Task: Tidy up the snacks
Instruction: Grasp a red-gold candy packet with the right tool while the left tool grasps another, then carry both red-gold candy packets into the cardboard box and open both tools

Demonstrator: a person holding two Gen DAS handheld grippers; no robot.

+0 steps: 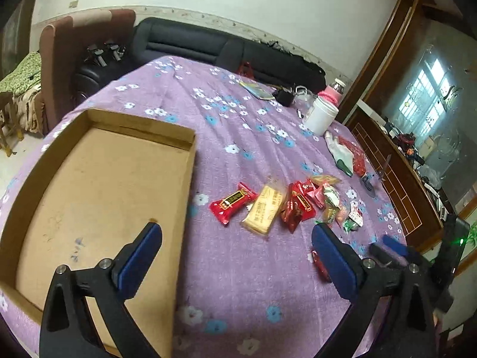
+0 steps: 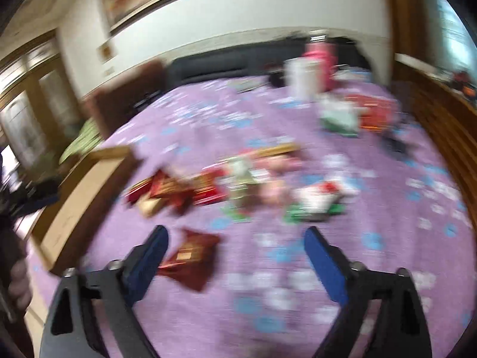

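Observation:
A shallow, empty cardboard box lies at the left of the purple flowered tablecloth. To its right a row of snack packets lies on the cloth: a red one, a yellow one, more red ones and green-white ones. My left gripper hangs open over the cloth just short of the row, its left finger above the box. The right wrist view is blurred. There my right gripper is open above the cloth, and a dark red packet lies beside its left finger.
A white jar, a pink-wrapped bottle and white and red bags stand at the far right of the table. A dark sofa and an armchair are behind it, a wooden cabinet to the right.

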